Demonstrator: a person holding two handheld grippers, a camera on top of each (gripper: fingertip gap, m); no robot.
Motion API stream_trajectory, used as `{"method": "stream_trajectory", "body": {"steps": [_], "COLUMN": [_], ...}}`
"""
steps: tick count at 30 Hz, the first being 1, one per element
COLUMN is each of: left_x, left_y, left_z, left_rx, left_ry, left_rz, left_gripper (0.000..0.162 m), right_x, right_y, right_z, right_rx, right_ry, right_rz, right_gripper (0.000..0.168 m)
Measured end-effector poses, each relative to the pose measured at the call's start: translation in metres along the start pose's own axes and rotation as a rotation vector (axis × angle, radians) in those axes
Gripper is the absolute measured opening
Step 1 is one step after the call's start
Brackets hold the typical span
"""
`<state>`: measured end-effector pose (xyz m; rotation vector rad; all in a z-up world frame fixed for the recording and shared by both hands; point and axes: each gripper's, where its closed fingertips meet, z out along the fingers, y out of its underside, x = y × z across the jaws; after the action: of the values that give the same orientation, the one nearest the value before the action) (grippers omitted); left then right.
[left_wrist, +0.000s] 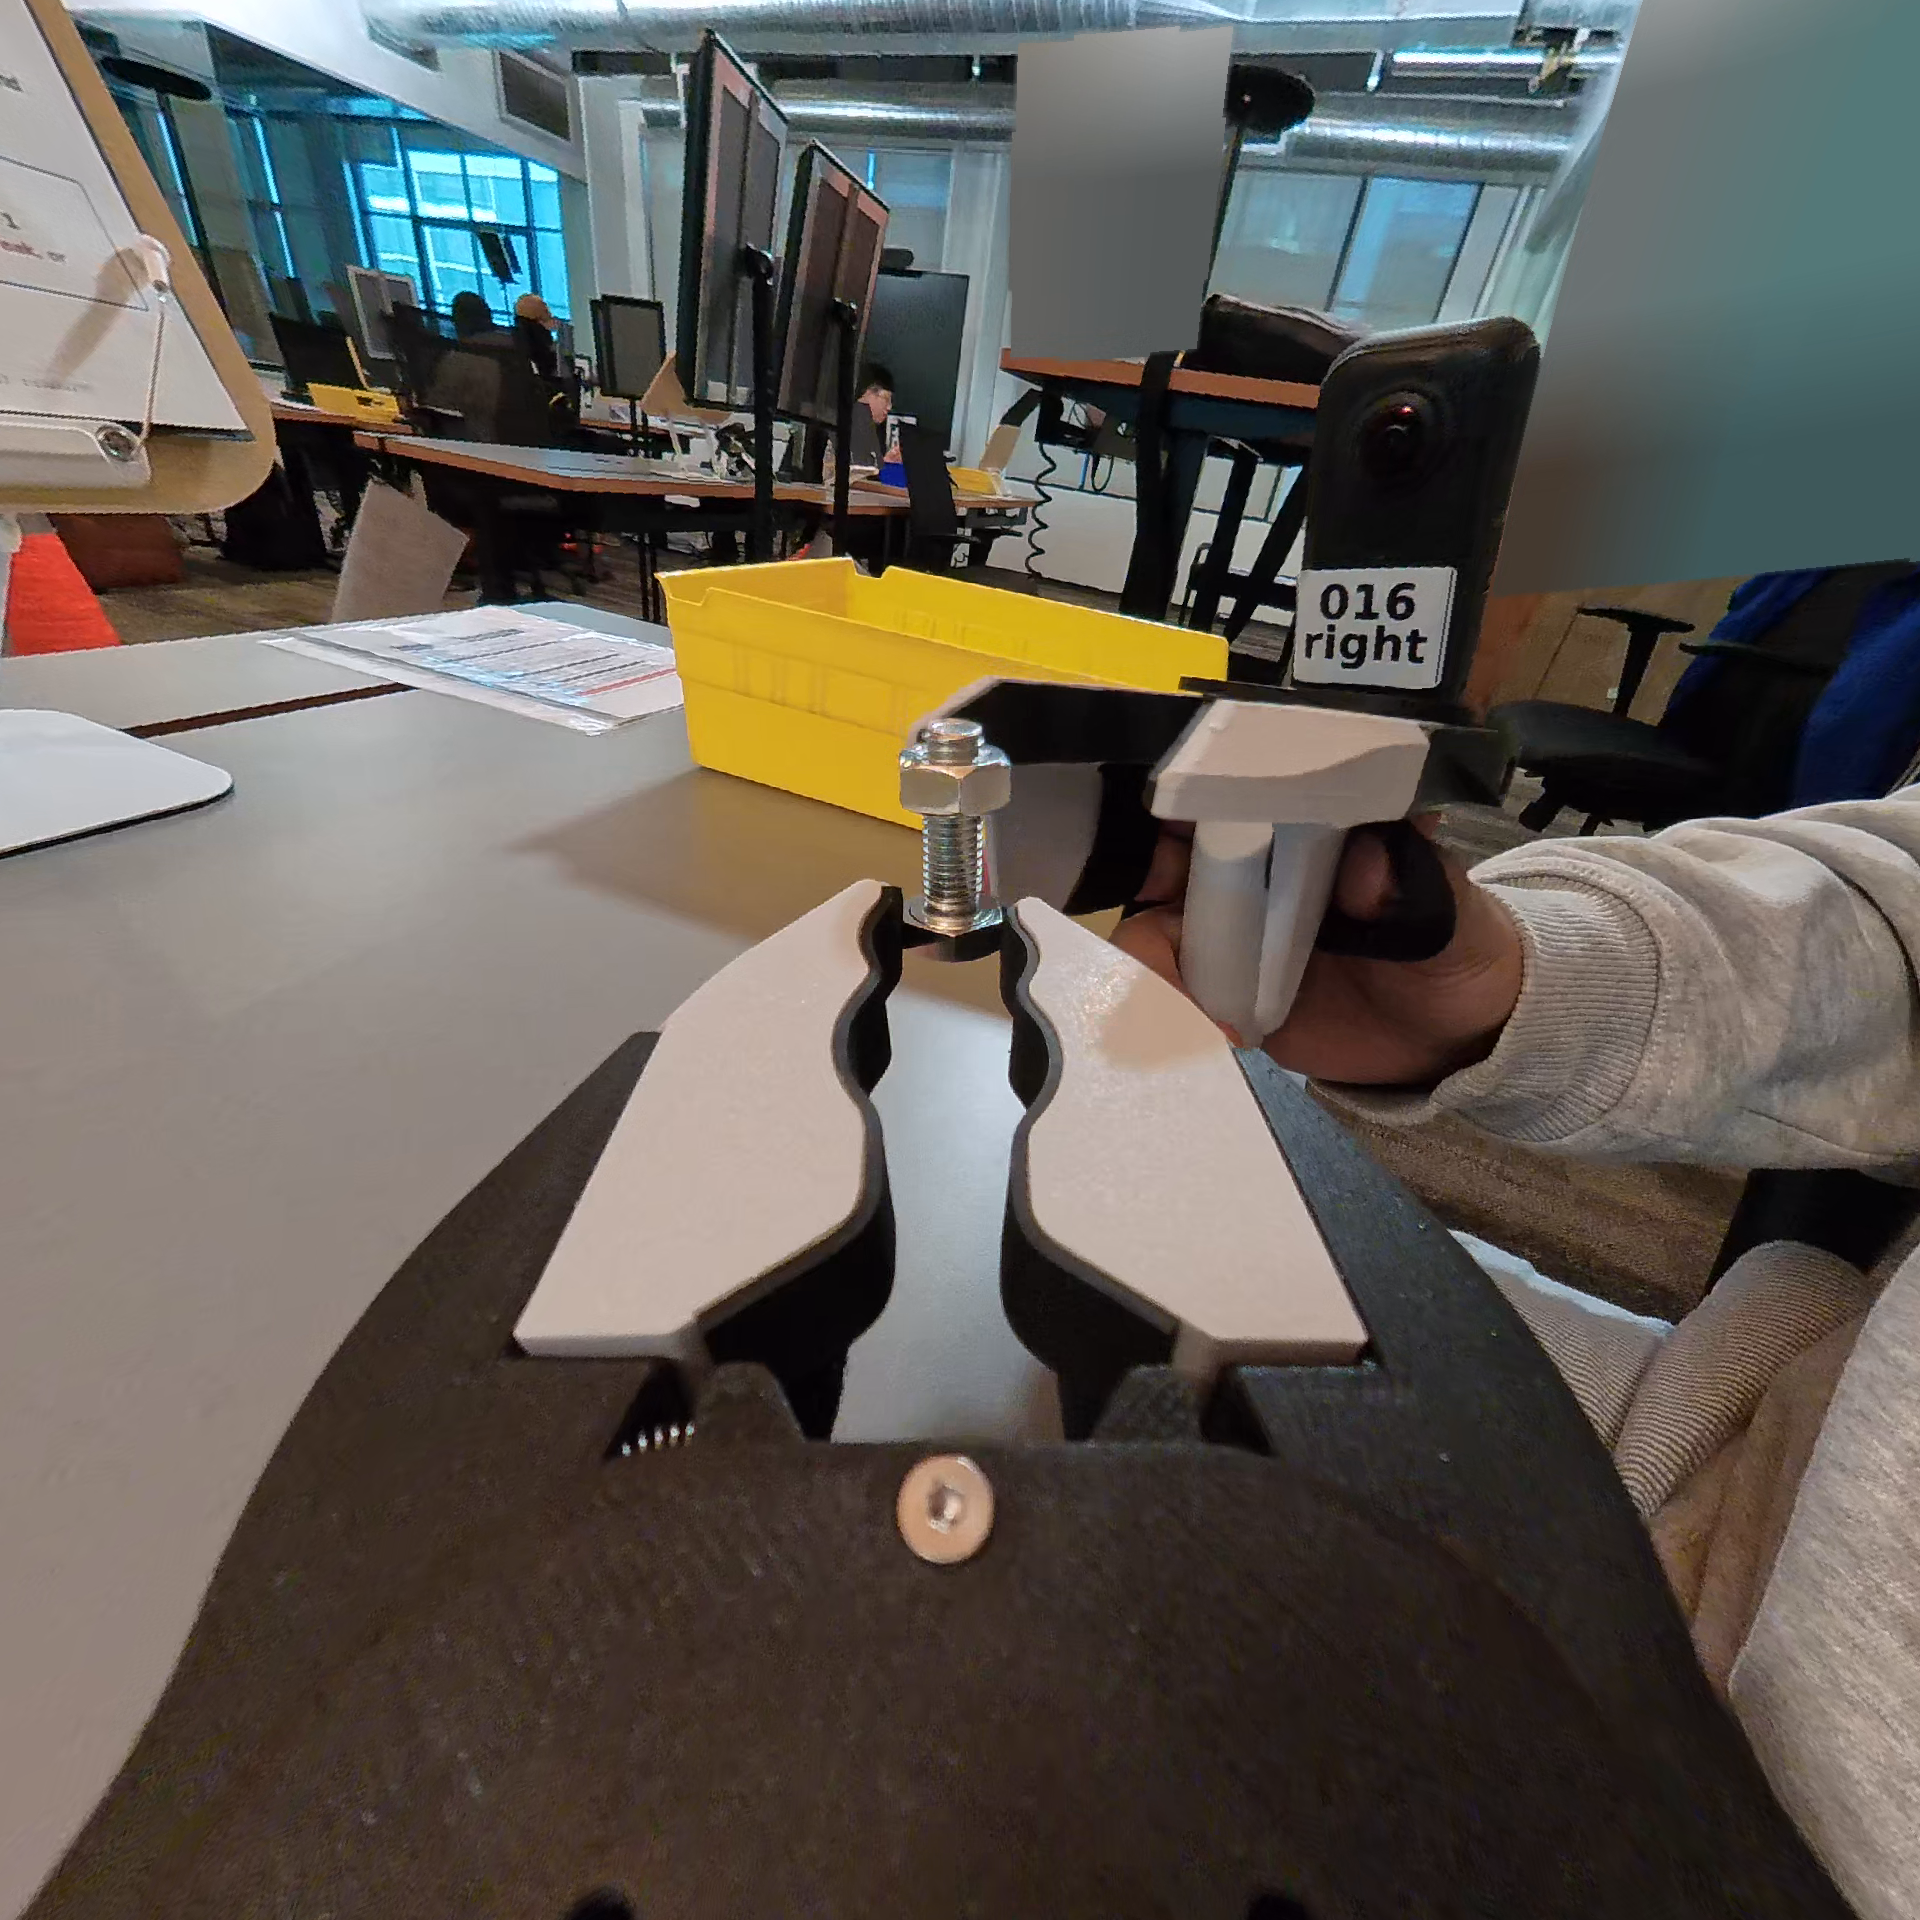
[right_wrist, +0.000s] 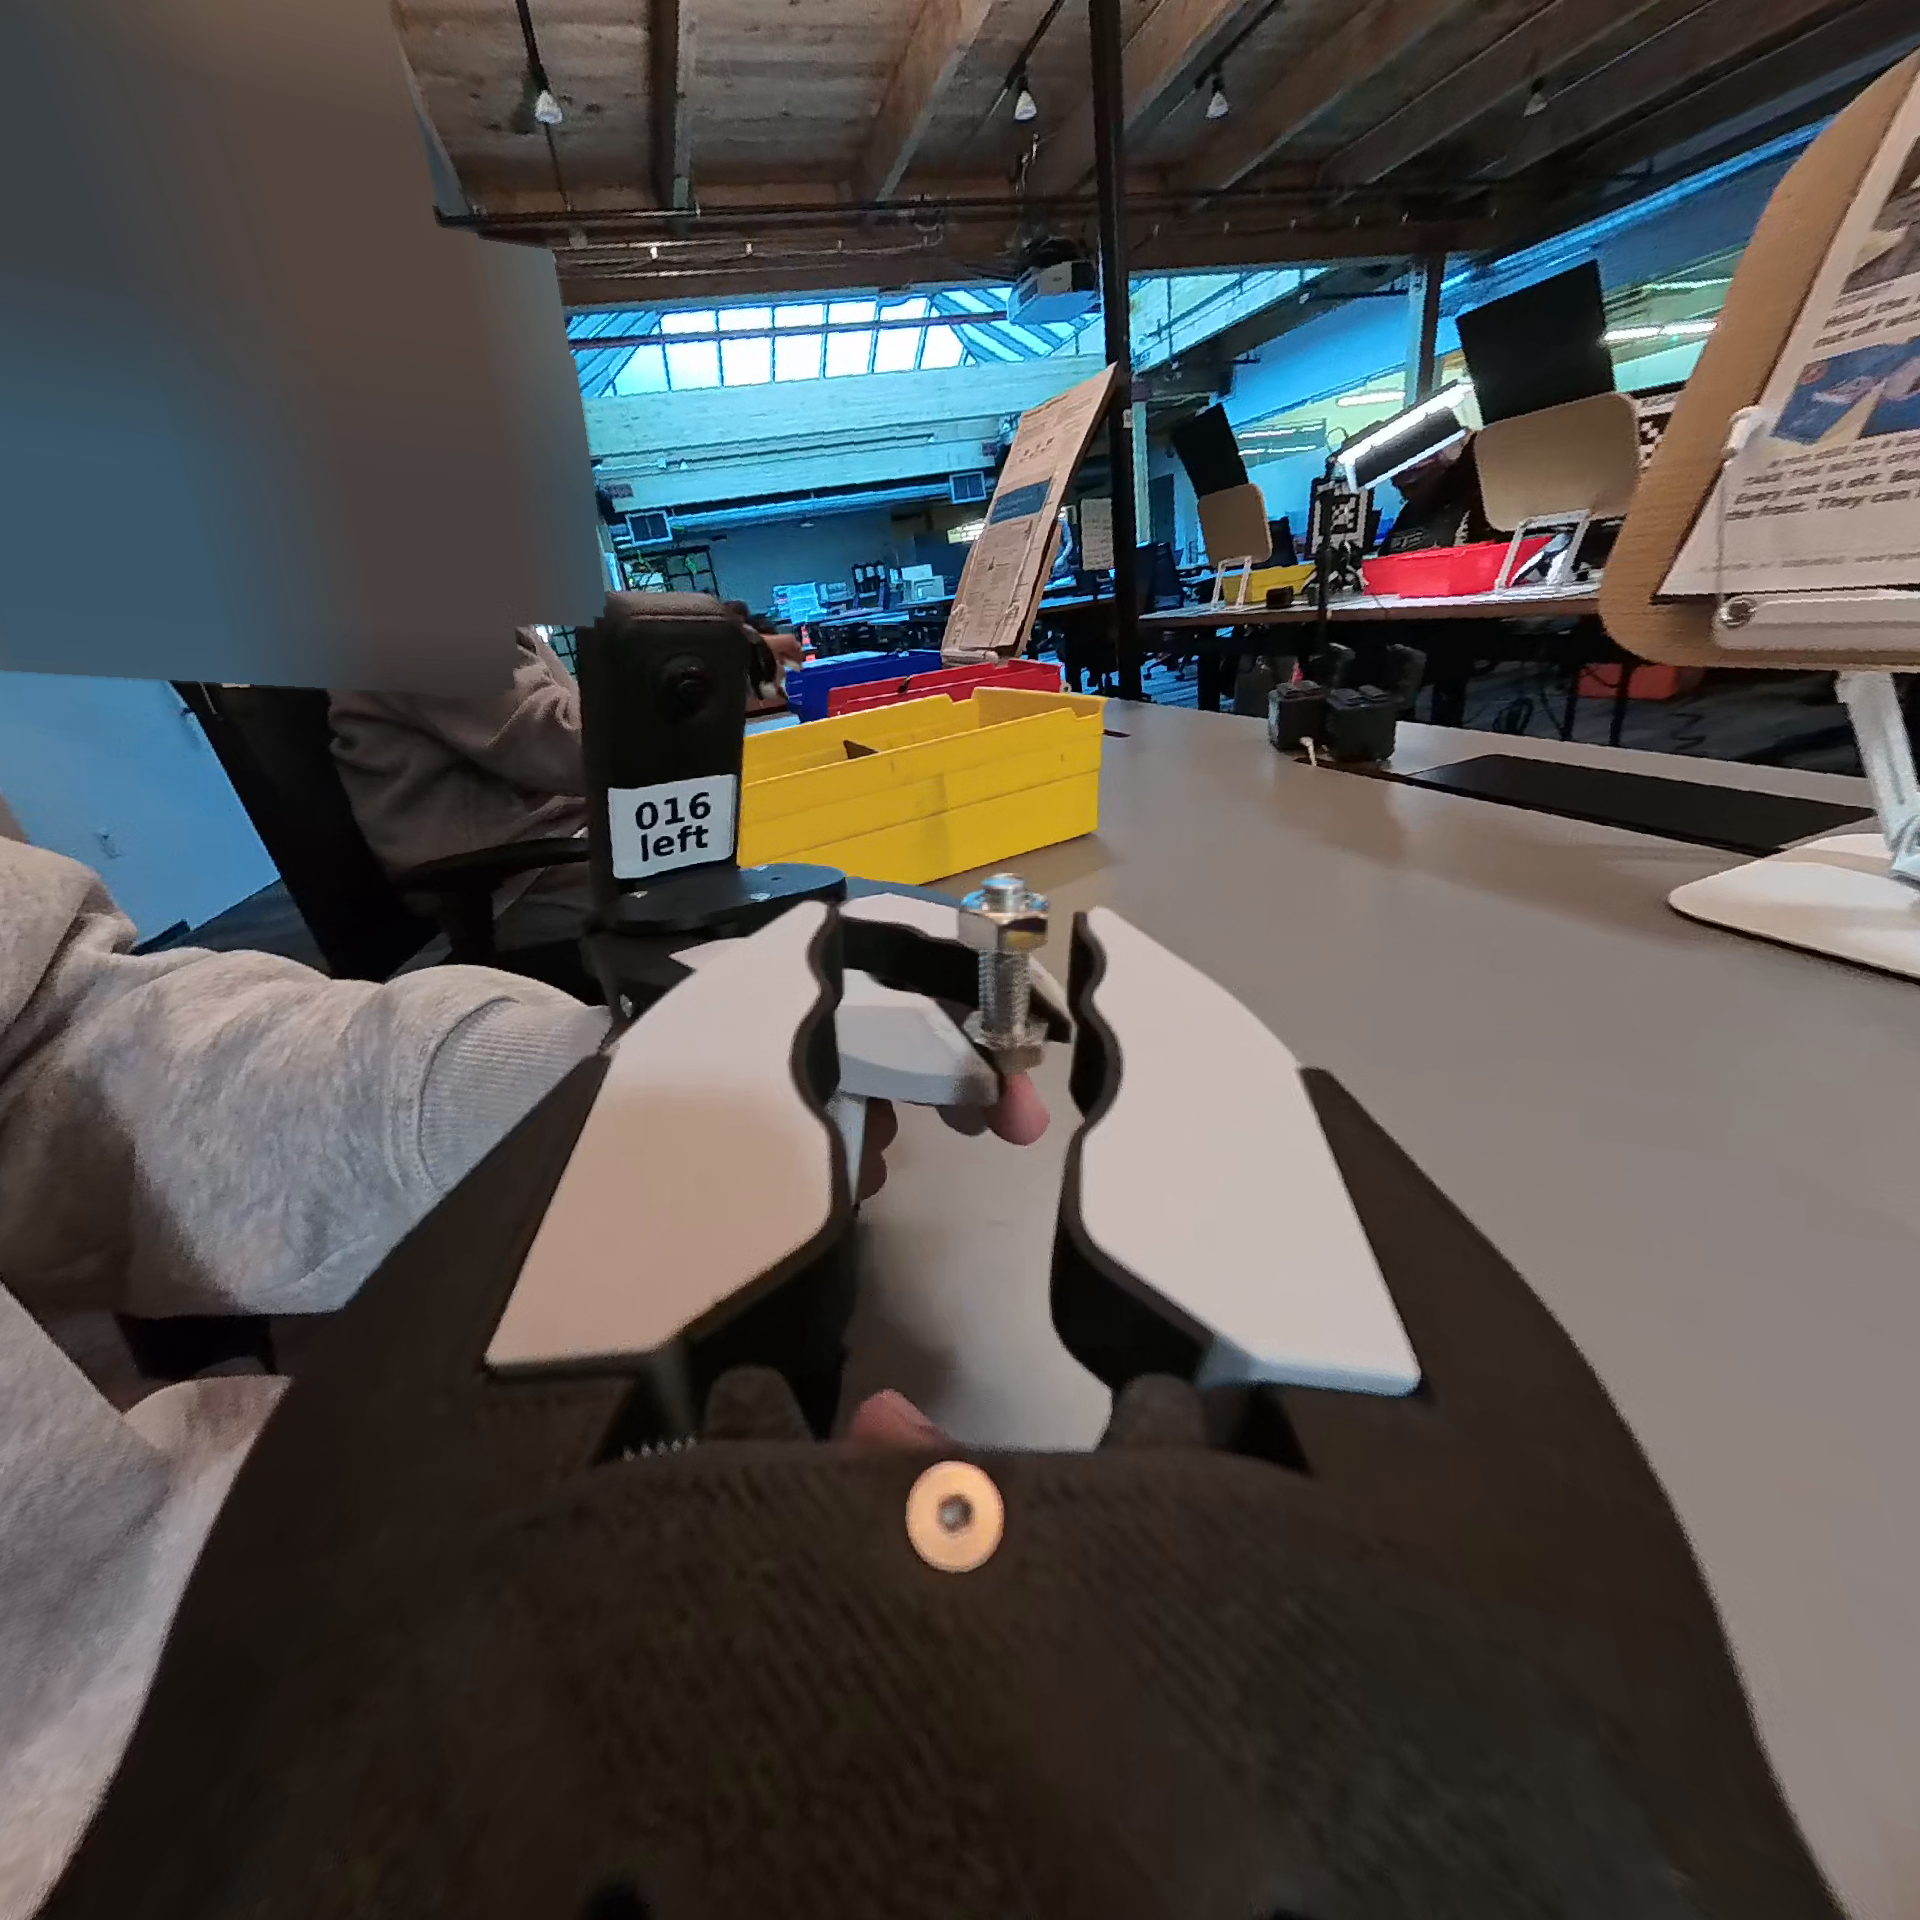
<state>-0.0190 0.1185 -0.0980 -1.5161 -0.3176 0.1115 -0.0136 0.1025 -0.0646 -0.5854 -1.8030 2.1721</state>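
Observation:
A silver bolt (left_wrist: 948, 868) stands upright, thread up, with a hex nut (left_wrist: 954, 777) near its top end. My left gripper (left_wrist: 951, 920) is shut on the bolt's head and holds it above the grey table (left_wrist: 312, 987). My right gripper (right_wrist: 954, 925) comes in from the side at nut height. Its fingers stand wide apart on either side of the nut (right_wrist: 1003, 923) with gaps on both sides, so it is open. In the right wrist view the left gripper (right_wrist: 1003, 1044) pinches the bolt (right_wrist: 1005, 987) from the left. The right gripper (left_wrist: 992, 774) also shows in the left wrist view.
A yellow bin (left_wrist: 831, 686) stands on the table just behind the bolt; it also shows in the right wrist view (right_wrist: 935, 790), with red (right_wrist: 945, 681) and blue (right_wrist: 821, 691) bins behind. A document stand (right_wrist: 1766, 468) stands to one side. Papers (left_wrist: 499, 655) lie flat. Both grippers' tips are close together, under 4 cm apart.

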Motion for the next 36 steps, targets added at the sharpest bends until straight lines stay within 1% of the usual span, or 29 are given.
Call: {"method": "stream_trajectory", "body": {"steps": [3, 6, 9, 15, 23, 27, 32, 36], "left_x": [-0.001, -0.003, -0.003, -0.001, -0.001, -0.002, -0.001, 0.0], "left_y": [0.0, -0.001, -0.001, 0.0, 0.0, 0.0, -0.001, -0.001], "left_z": [0.0, -0.001, -0.001, -0.001, -0.001, -0.001, -0.001, -0.001], "left_rx": [0.004, 0.008, 0.006, 0.003, 0.003, 0.004, 0.005, 0.009], "left_ry": [-0.005, -0.008, -0.007, -0.004, -0.004, -0.005, -0.002, 0.004], "left_rz": [-0.01, -0.02, -0.016, -0.009, -0.01, -0.01, -0.008, -0.005], "left_gripper": [0.019, 0.019, 0.019, 0.019, 0.019, 0.019, 0.019, 0.019], "right_x": [-0.004, -0.006, -0.006, -0.003, -0.004, -0.003, 0.006, 0.007], "right_y": [0.001, 0.001, 0.0, 0.001, 0.002, 0.0, 0.003, 0.007], "right_z": [0.001, 0.0, 0.0, 0.0, 0.001, -0.001, -0.003, -0.003], "right_rx": [-0.014, -0.019, -0.015, -0.018, -0.025, -0.02, -0.044, -0.069], "right_ry": [-0.006, -0.014, -0.013, 0.009, 0.009, 0.021, 0.065, 0.058], "right_rz": [-0.035, -0.057, -0.046, -0.065, -0.08, -0.088, -0.095, -0.073], "right_gripper": [0.04, 0.032, 0.032, 0.04, 0.039, 0.035, 0.023, 0.016]}}
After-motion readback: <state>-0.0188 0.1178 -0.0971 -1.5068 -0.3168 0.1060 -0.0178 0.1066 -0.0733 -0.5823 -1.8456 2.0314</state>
